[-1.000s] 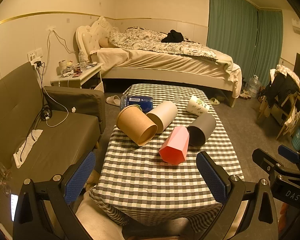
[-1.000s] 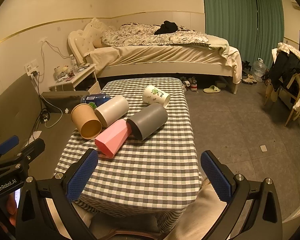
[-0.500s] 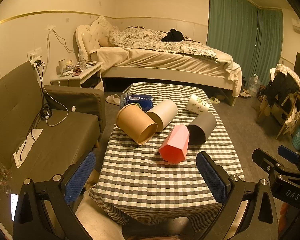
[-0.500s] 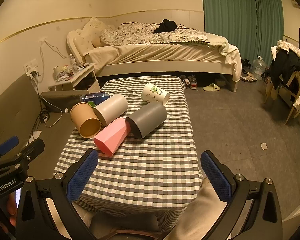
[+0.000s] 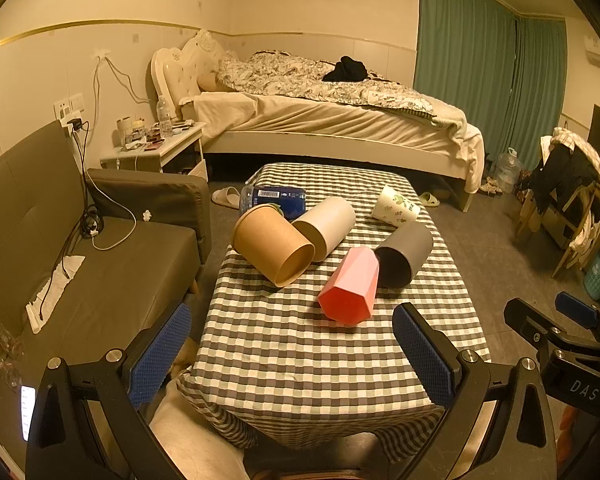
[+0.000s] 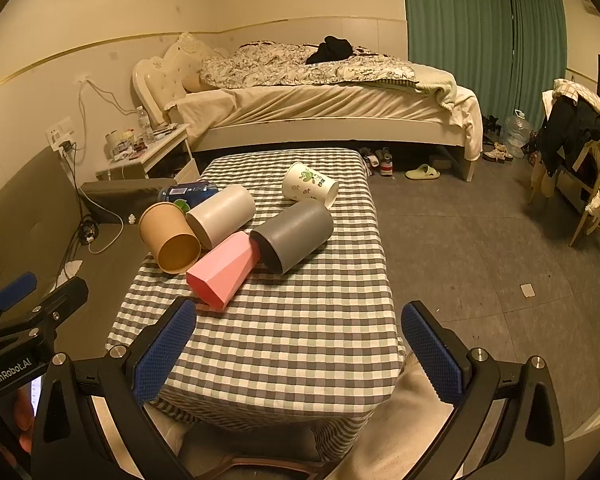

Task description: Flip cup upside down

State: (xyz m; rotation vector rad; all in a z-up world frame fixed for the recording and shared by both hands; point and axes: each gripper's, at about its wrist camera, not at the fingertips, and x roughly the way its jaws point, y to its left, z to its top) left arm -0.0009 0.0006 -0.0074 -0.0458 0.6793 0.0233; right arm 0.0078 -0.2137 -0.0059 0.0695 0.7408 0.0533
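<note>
Bedroom under warm light: bed point(image 5: 332, 120) and green curtains point(image 5: 480, 68) at the back, grey sofa point(image 5: 60, 248) on the left, checked tabletop point(image 5: 332, 352) in the middle.

Change over the last second: almost none. In the left wrist view nothing has shifted; in the right wrist view the scene has slid slightly, so that gripper has drifted a little. No cup has been touched, so the flip has not begun.

Cups, all on their sides in a cluster mid-tabletop: brown paper cup point(image 5: 274, 244), beige cup point(image 5: 326, 226) touching it, pink faceted cup point(image 5: 350, 288), grey cup point(image 5: 404, 254) beside the pink one, white leaf-print cup point(image 5: 396, 211) further back. Which one is the target: cannot tell.

Left gripper point(image 5: 292, 354): jaws wide apart, empty, at the near edge. Right gripper point(image 6: 298, 354): the same.

Writing: "DAS" on the right gripper body, "GenRobot.AI" on the left gripper body. Blue package point(image 5: 274, 199) carries a barcode label, text unreadable.
</note>
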